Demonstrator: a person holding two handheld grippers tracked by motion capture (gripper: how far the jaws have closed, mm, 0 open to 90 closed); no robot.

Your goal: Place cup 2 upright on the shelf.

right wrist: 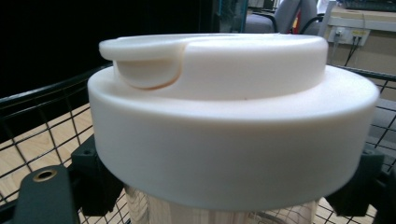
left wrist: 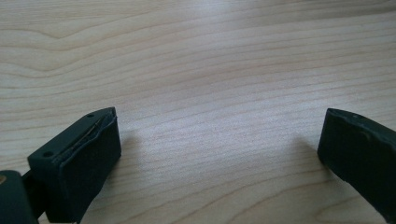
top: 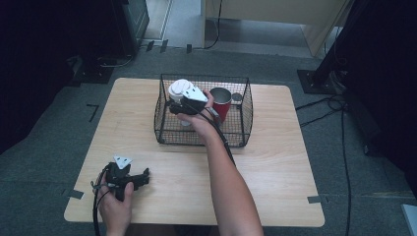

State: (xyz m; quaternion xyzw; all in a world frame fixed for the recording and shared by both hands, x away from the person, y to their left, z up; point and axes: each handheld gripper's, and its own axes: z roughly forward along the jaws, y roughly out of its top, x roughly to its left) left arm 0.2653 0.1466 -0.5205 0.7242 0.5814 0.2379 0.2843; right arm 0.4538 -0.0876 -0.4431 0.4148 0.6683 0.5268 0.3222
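Note:
A black wire basket (top: 204, 77) stands at the back middle of the wooden table (top: 275, 167). Inside it, a tumbler with a wide white lid (top: 178, 88) stands on the left and a red cup (top: 222, 102) on the right. My right gripper (top: 181, 106) is down in the basket, shut on the tumbler just under the lid. In the right gripper view the lid (right wrist: 224, 116) is very close, and the gripper (right wrist: 229, 203) has a jaw on each side of the clear body below it. My left gripper (top: 142, 178) rests on the table at the front left, open (left wrist: 219, 140) over bare wood.
A small grey round thing (top: 237, 97) lies in the basket's far right corner. Cables (top: 324, 105) run over the floor to the right of the table. Dark stands and a curtain flank the table on both sides.

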